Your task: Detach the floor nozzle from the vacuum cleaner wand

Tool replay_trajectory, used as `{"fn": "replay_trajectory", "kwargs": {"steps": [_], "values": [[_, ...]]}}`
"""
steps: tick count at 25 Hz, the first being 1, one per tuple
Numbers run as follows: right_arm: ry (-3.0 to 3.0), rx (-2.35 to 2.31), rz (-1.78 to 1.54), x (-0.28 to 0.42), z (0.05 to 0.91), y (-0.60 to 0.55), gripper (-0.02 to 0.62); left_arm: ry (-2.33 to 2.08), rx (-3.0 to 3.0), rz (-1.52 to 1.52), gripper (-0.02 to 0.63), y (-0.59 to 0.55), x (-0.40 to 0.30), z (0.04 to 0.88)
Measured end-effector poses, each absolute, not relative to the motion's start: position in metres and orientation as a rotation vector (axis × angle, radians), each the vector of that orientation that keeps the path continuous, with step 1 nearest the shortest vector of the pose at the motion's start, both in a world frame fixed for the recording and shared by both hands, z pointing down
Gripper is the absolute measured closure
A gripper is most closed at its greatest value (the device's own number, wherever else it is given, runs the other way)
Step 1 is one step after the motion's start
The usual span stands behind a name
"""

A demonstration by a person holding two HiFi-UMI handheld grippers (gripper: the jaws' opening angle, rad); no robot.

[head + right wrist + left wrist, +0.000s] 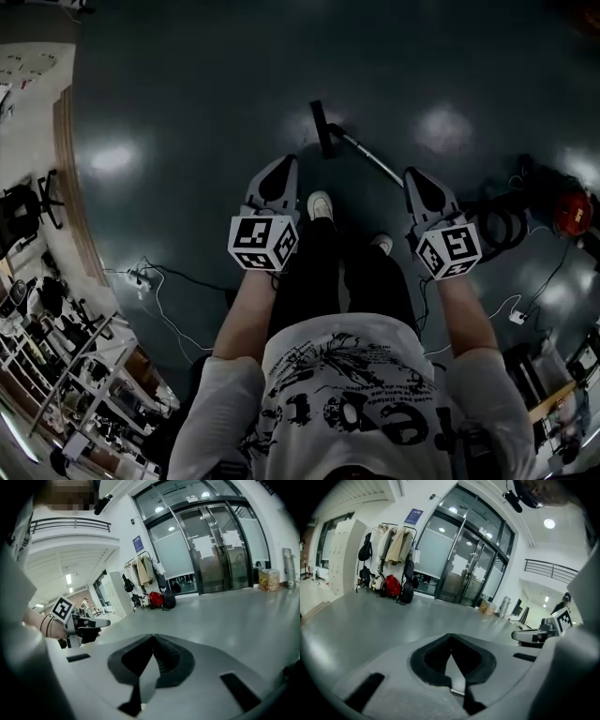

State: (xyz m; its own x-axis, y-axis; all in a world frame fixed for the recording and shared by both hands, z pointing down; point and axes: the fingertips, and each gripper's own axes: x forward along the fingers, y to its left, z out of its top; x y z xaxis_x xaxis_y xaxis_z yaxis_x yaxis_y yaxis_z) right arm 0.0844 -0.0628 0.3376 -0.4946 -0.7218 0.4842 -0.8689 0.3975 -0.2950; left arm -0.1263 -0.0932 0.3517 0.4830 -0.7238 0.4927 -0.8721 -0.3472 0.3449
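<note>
In the head view the black floor nozzle (322, 127) lies on the dark floor ahead of my feet. Its silver wand (370, 159) runs from it toward the lower right and passes behind my right gripper (418, 178). My left gripper (283, 167) is held left of the wand, a little short of the nozzle. Both grippers hang in the air above the floor, shut and with nothing in them. In the left gripper view the left gripper (451, 641) has its jaws together over bare floor. The right gripper (153, 641) looks the same in its own view. Neither gripper view shows the nozzle.
A coiled black hose (502, 225) and the red vacuum body (572, 214) sit at the right. Cables (150, 279) trail on the floor at the left, with a white plug (517, 317) at the right. Shelves and clutter (47, 375) line the left edge. Glass doors (464, 569) and a coat rack (393, 550) stand far off.
</note>
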Motion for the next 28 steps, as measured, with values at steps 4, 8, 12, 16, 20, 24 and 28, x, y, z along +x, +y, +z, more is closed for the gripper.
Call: {"fn": "replay_trajectory", "kwargs": {"steps": [4,8,12,16,20,24,28], "values": [[-2.414,1.281,0.734,0.069,0.472,-0.076,0.592,-1.417,2.142,0.382,0.603,-0.105,-0.157,0.471],[-2.423,1.192,0.696,0.066,0.607,-0.078,0.591,-1.441,2.160,0.424,0.603,-0.102,-0.165,0.598],[-2.386,1.128,0.669,0.064,0.725,-0.080,0.591,-1.400,2.214,0.426,0.603,-0.098,-0.154,0.704],[-2.297,1.016,0.658,0.057,0.822,-0.093,0.589,-1.350,2.260,0.395,0.603,-0.101,-0.135,0.778],[-2.233,0.838,0.634,0.042,0.890,-0.093,0.505,-1.322,2.255,0.403,0.603,-0.100,-0.123,0.824],[-2.117,0.686,0.613,0.040,0.952,-0.074,0.432,-1.280,2.236,0.420,0.603,-0.090,-0.111,0.852],[-1.951,0.551,0.590,0.050,1.012,-0.050,0.417,-1.262,2.239,0.448,0.603,-0.080,-0.107,0.871]]}}
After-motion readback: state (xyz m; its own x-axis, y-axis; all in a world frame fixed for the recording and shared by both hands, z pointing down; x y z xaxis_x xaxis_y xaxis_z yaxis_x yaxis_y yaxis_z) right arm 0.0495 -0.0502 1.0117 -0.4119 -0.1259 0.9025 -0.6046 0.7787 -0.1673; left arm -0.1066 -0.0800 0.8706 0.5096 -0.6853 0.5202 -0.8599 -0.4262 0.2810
